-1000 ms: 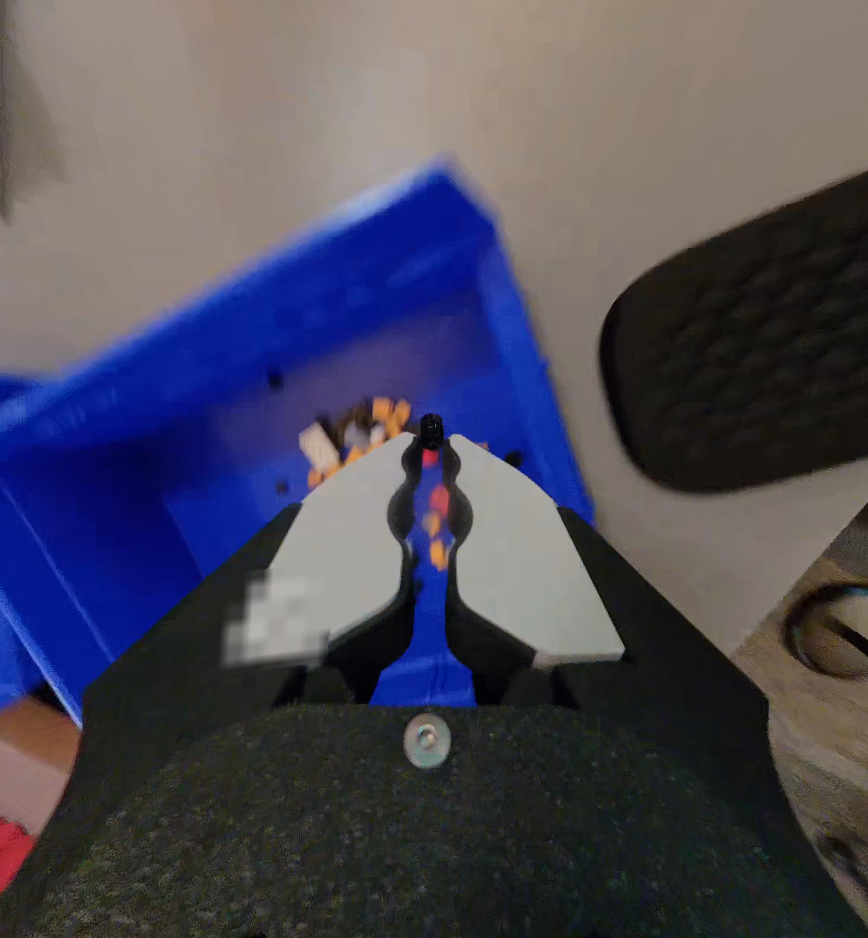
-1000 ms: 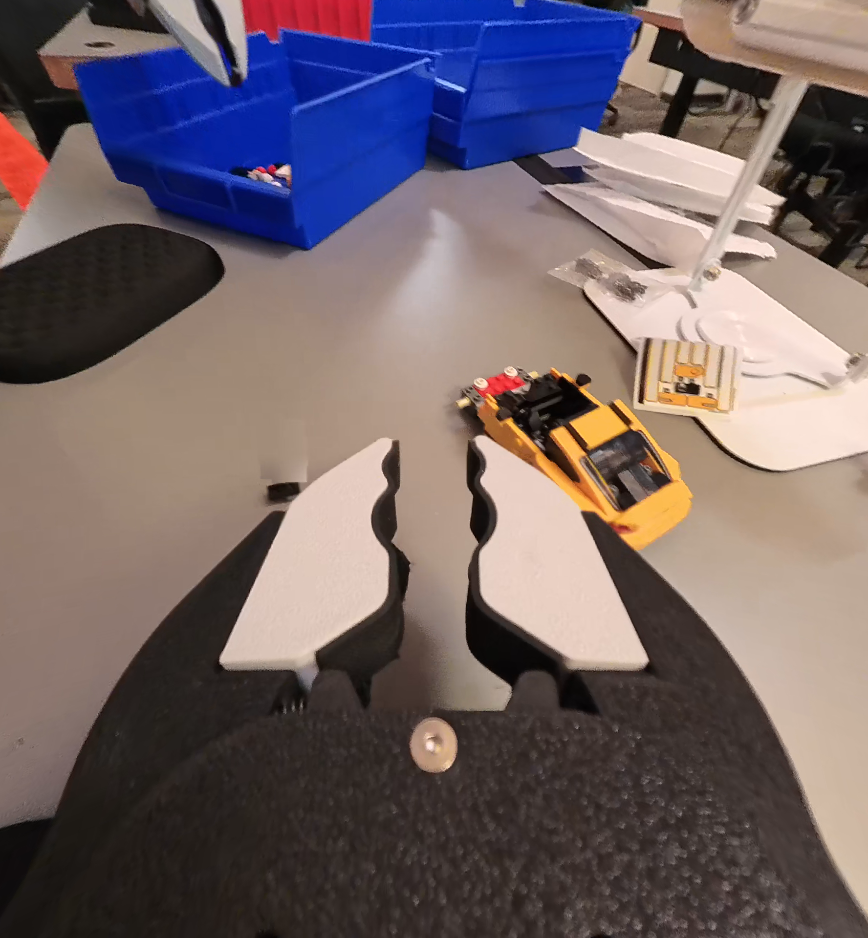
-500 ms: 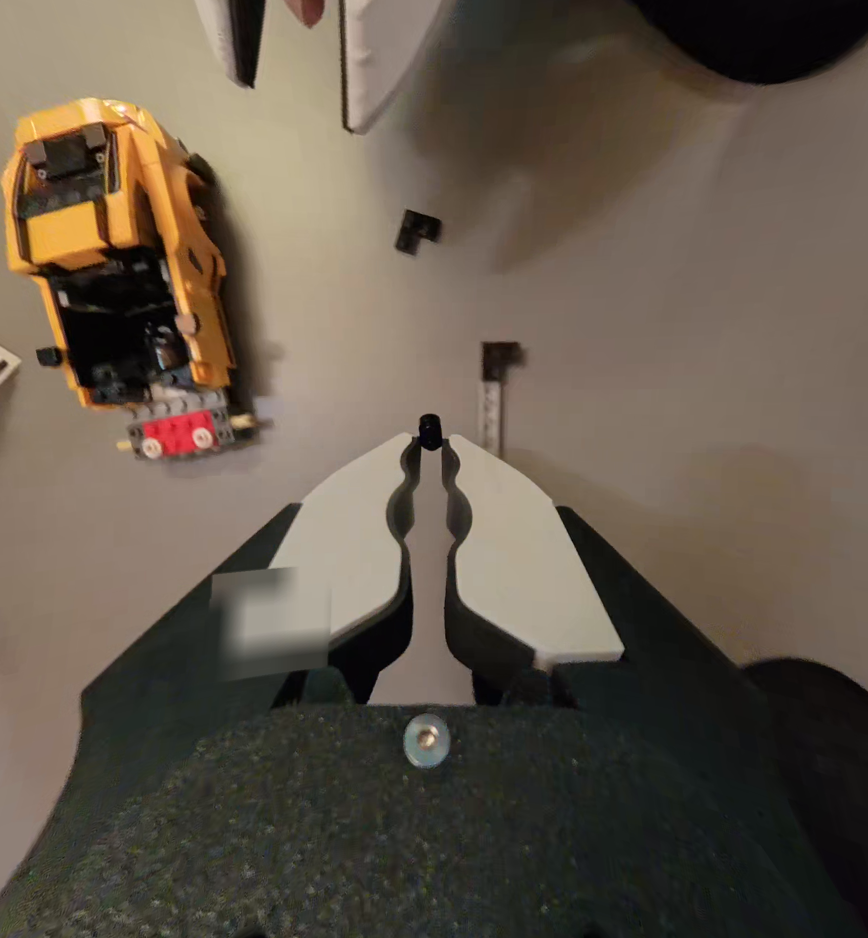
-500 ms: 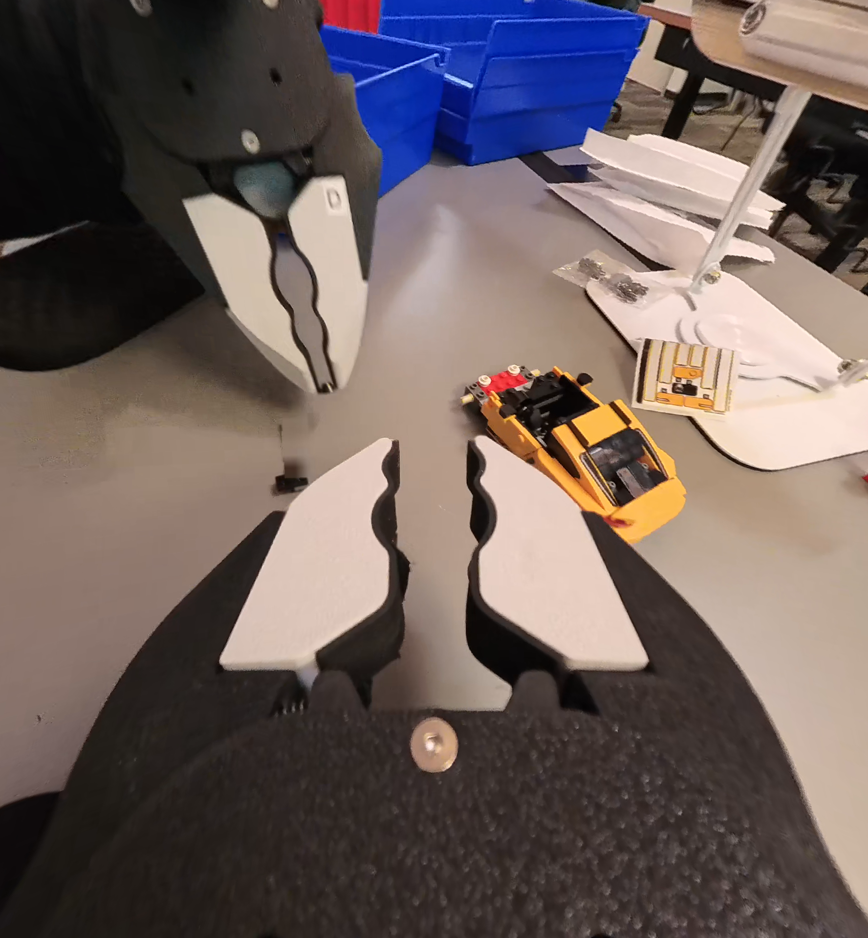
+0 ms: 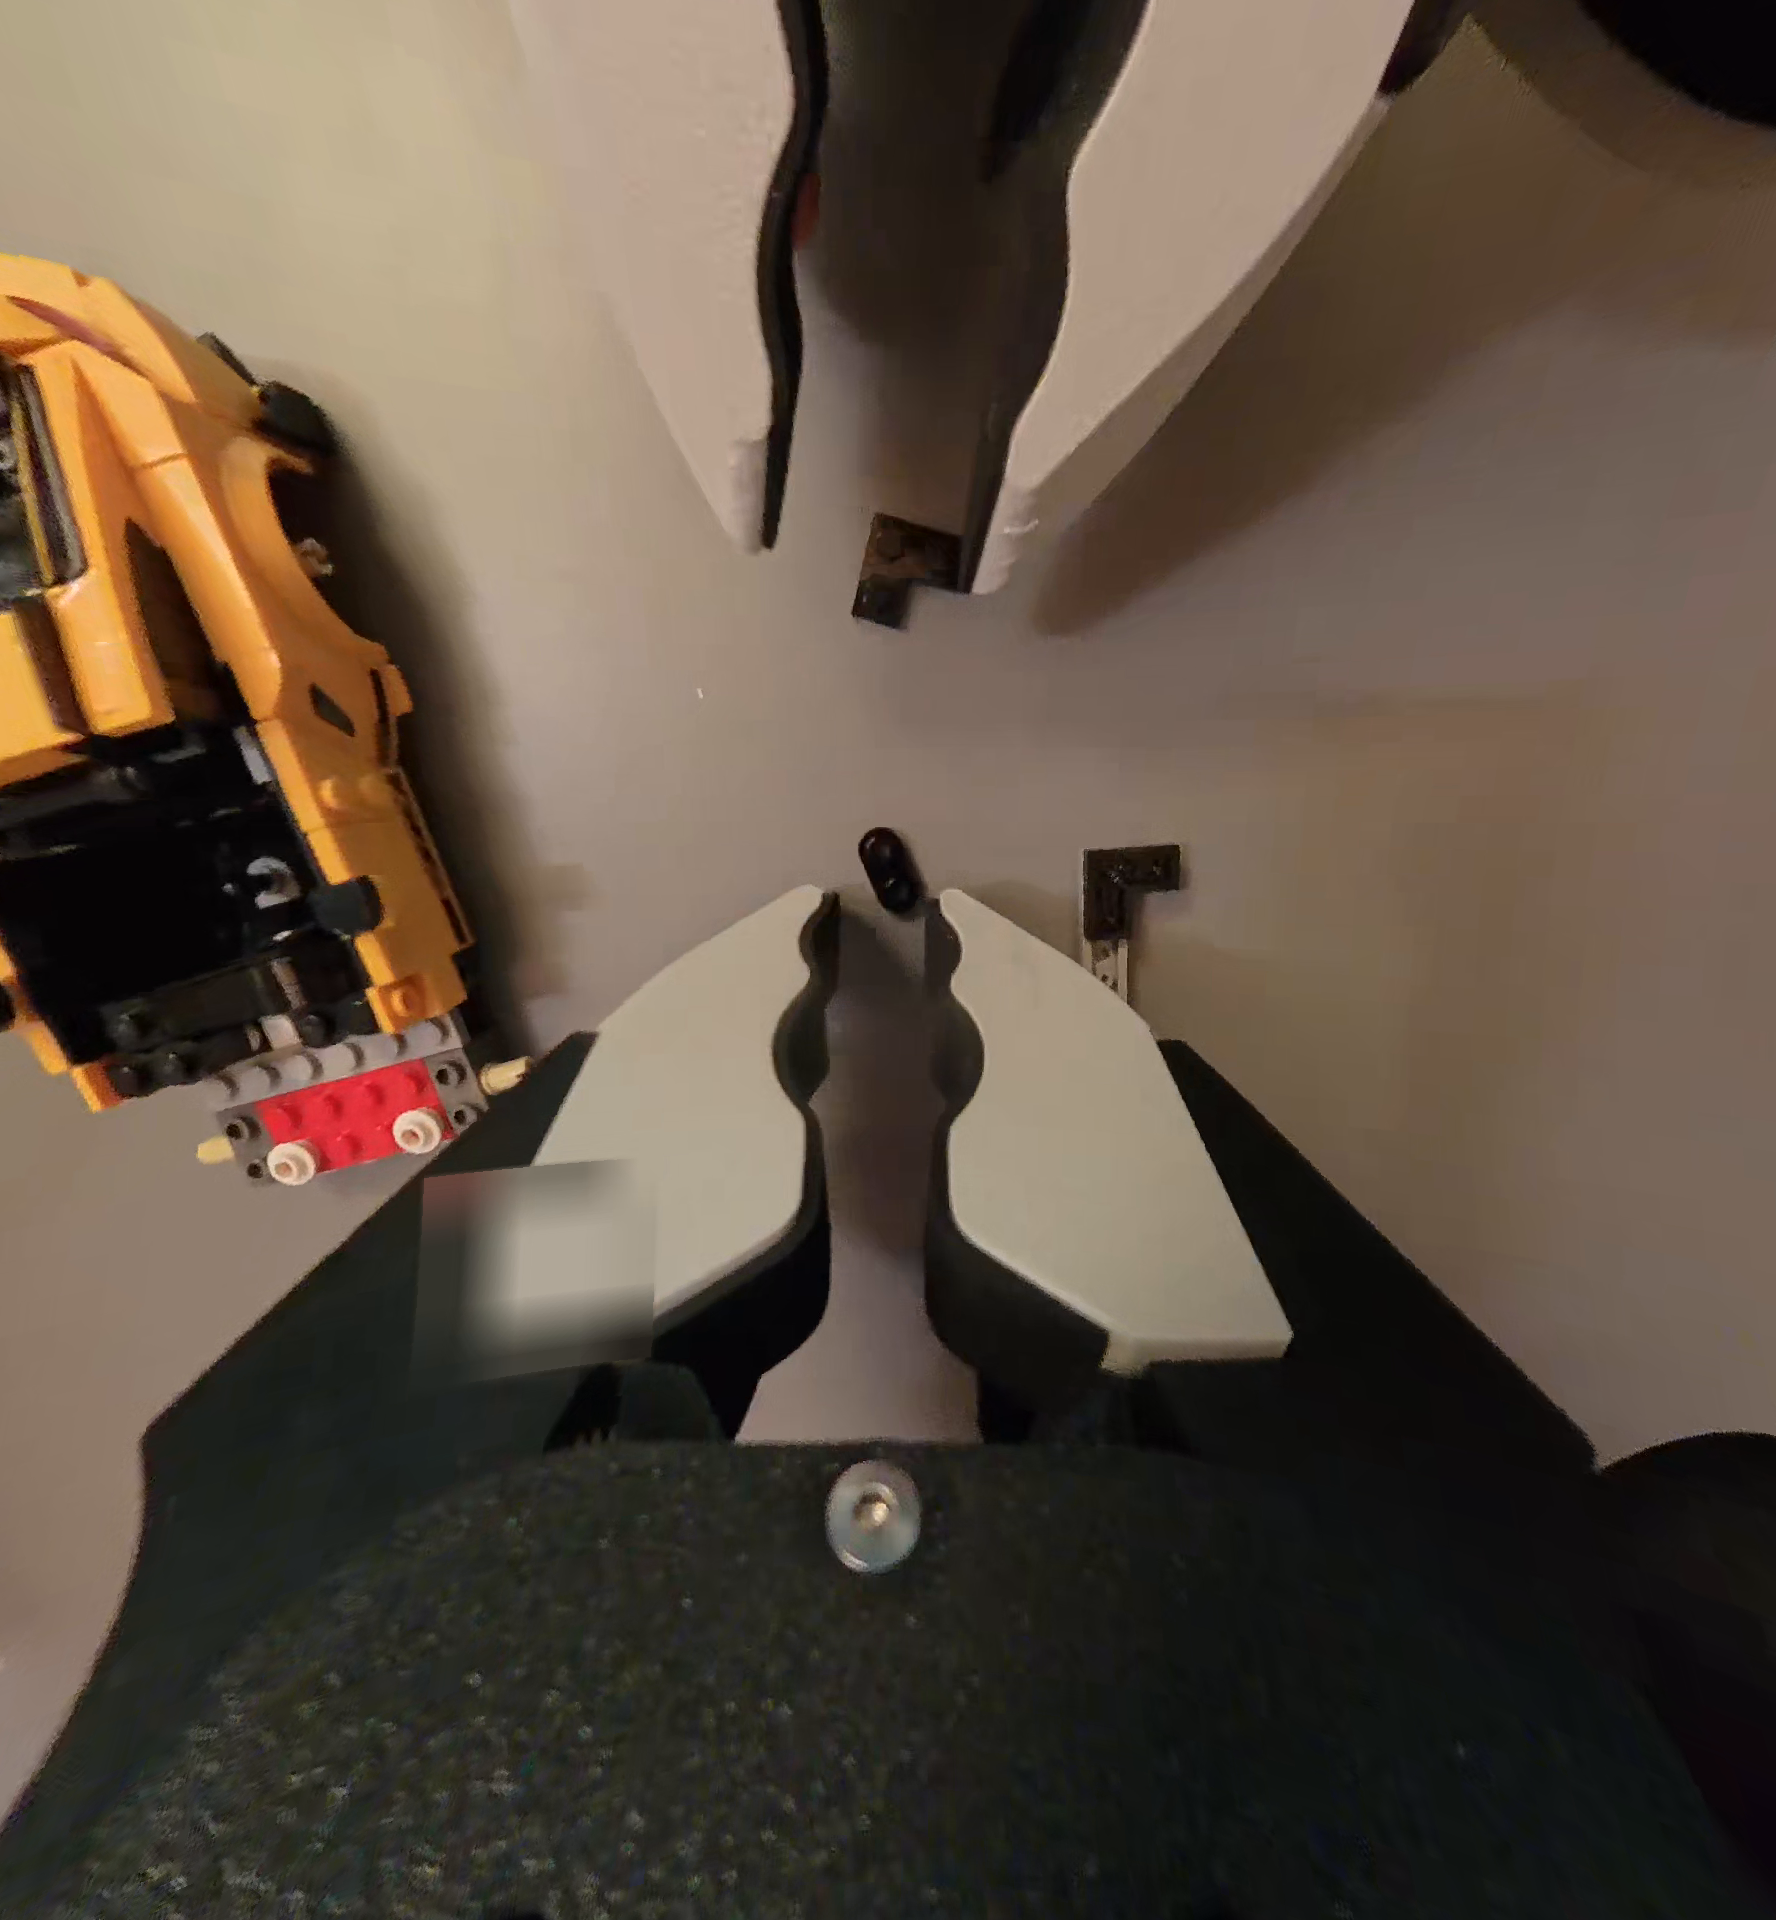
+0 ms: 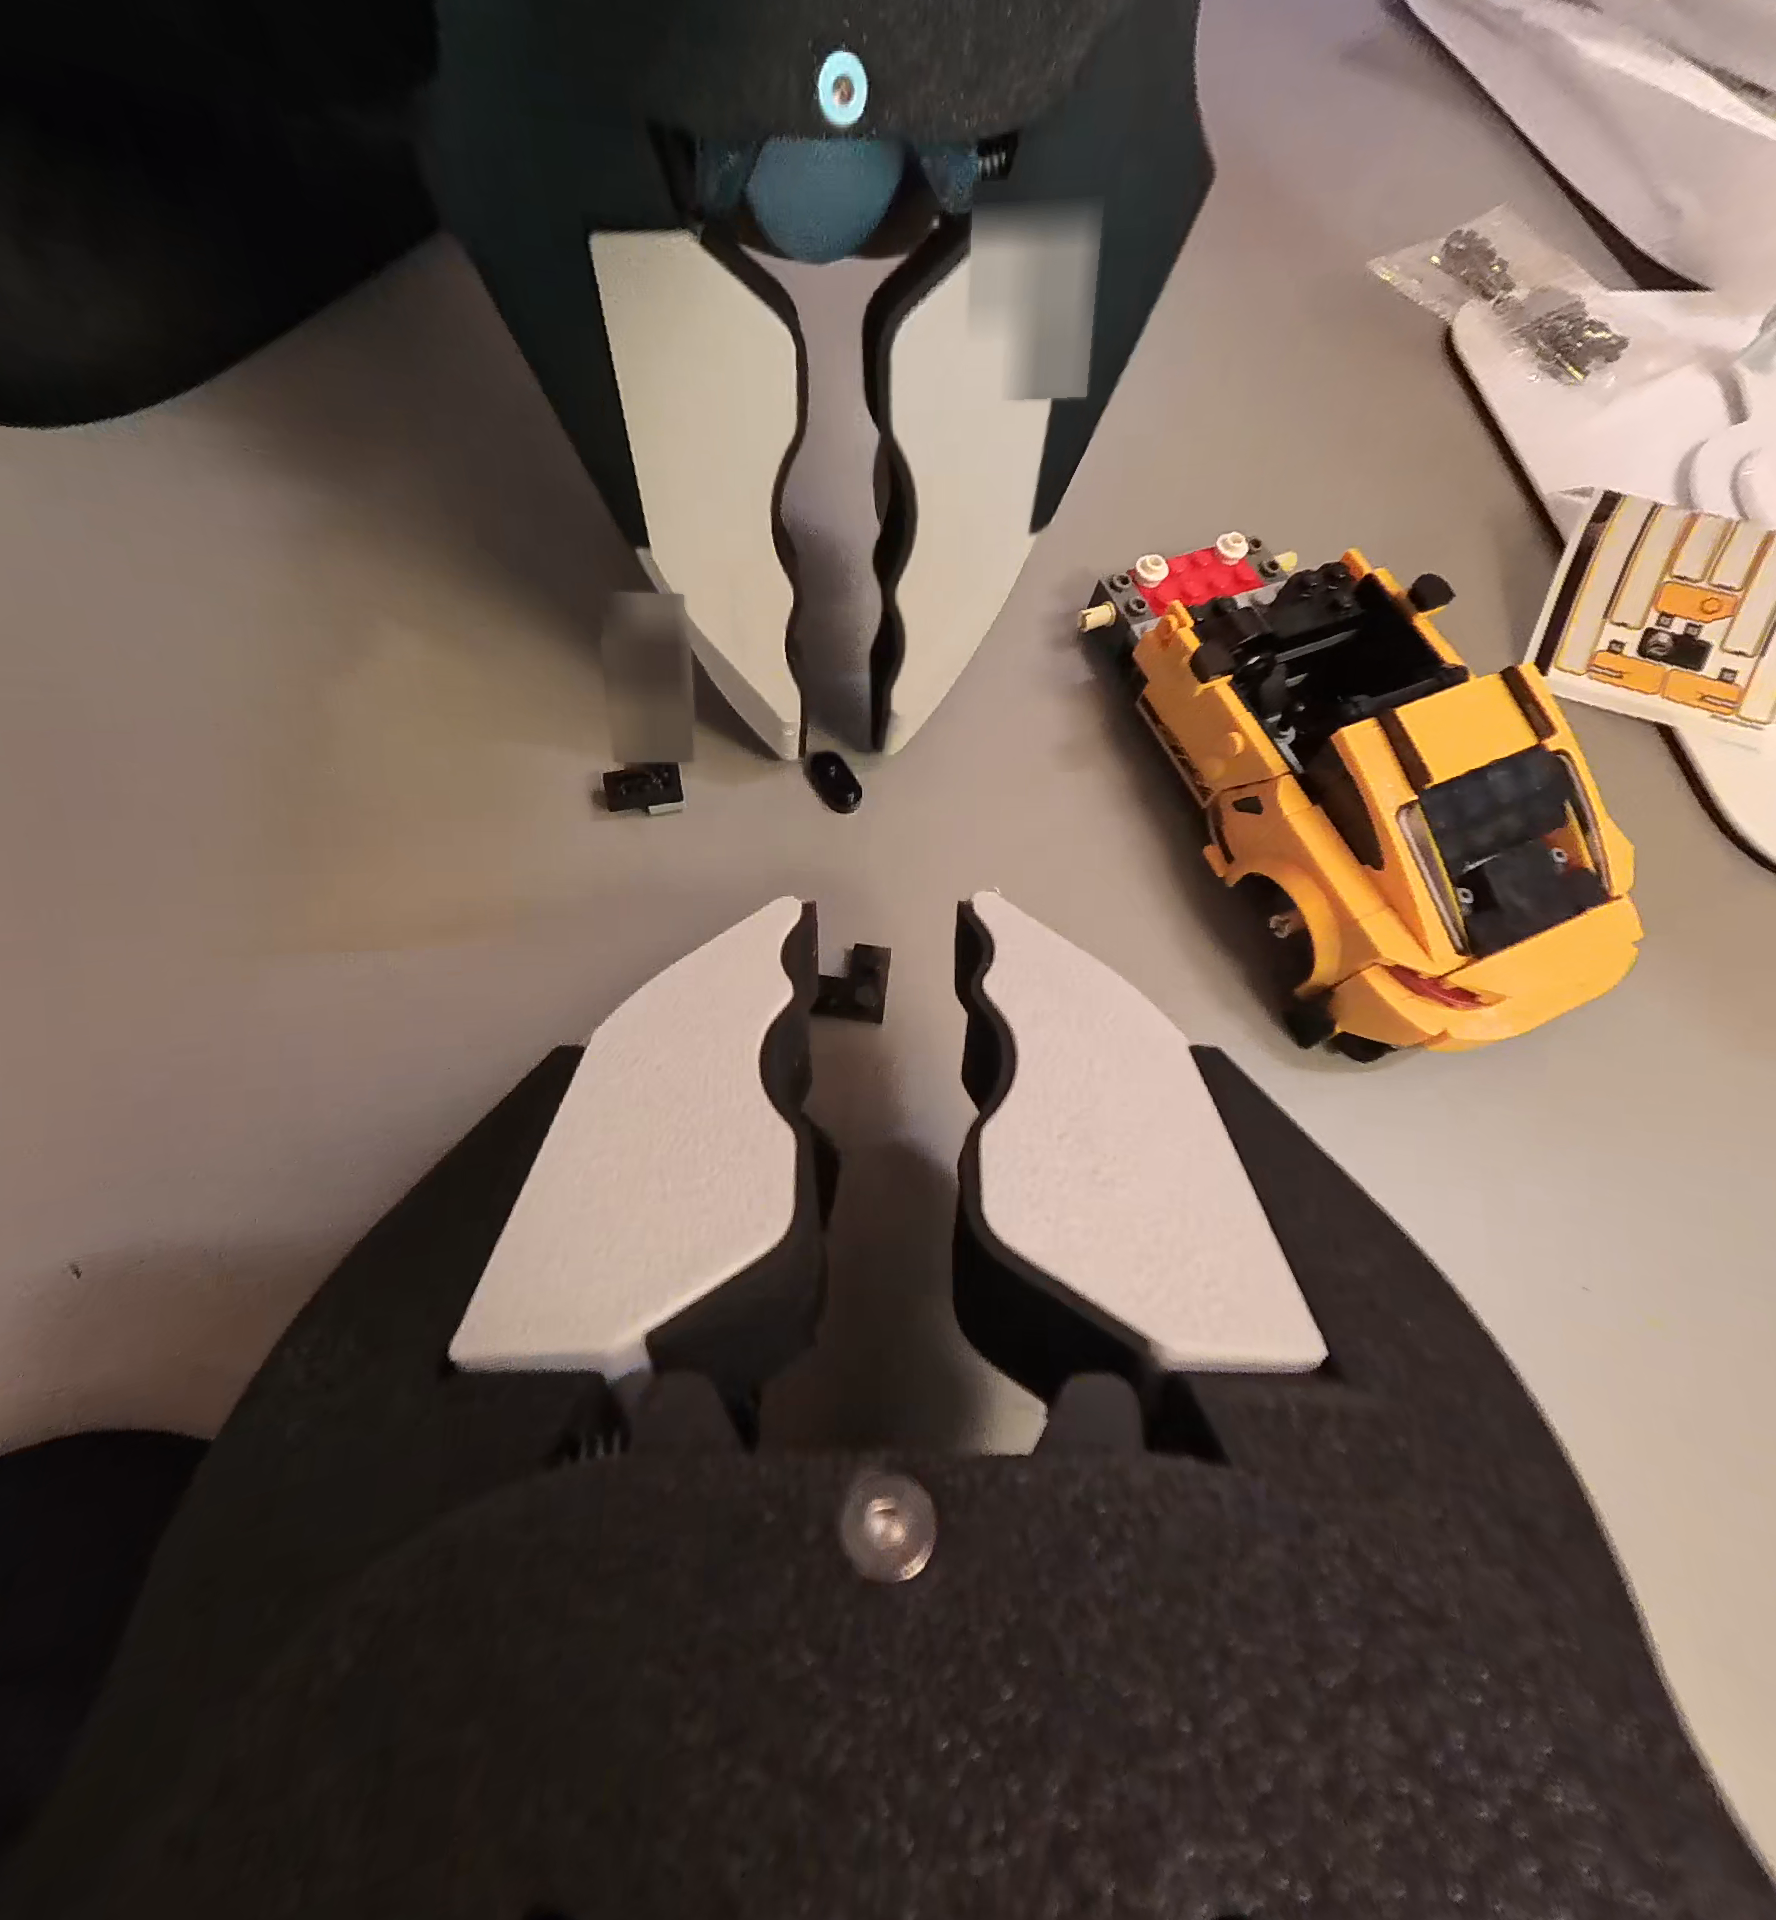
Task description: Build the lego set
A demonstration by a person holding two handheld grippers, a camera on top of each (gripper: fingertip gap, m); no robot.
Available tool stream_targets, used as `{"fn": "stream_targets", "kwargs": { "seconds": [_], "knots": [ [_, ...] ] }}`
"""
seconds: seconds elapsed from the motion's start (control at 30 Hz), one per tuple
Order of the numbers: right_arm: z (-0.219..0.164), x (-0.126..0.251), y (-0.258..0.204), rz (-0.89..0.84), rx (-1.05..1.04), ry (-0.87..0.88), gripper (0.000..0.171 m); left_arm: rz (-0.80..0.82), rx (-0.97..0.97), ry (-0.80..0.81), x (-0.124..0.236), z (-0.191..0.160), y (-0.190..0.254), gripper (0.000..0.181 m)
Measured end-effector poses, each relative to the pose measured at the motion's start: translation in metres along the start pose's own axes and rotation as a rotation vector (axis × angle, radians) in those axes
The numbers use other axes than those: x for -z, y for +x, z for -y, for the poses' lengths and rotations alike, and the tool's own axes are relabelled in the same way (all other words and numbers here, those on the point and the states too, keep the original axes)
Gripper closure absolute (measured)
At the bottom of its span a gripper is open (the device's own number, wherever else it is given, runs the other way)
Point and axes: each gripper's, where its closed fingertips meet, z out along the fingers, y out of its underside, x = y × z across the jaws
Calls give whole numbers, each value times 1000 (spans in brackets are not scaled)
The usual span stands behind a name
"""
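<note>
One yellow lego car [image 6: 1403, 821], three small black lego pieces [image 6: 840, 781], two grippers [image 6: 884, 925], one sticker sheet [image 6: 1684, 634]

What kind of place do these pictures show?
Probably a workbench or office desk set up for a model build: a grey table with a half-built yellow Lego car, loose black pieces, a sticker sheet and bagged small parts.

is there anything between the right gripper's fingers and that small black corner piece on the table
Nothing visible does. The small black L-shaped Lego plate lies on the bare grey table, already between the open right gripper's tips.
</note>
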Motion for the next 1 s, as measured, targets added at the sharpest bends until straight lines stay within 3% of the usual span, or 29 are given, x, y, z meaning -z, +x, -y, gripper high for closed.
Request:
{"fn": "stream_targets", "kwargs": {
  "seconds": [0.03,0.4,0.6,0.7,1.0],
  "knots": [
    [0,0,0,0,0,4,147,7,6,15,3,0,0,166],
    [0,-1,0,-1,0,0,147,-61,111,219,24,-20,39,160],
    [-1,-2,0,-11,4,-7,147,-54,95,205,12,-25,45,156],
    [-1,-2,1,-19,11,-6,147,-37,82,192,8,-25,45,173],
    [-2,-3,1,-26,14,-12,147,7,129,254,3,-11,40,173]
  ]
}}
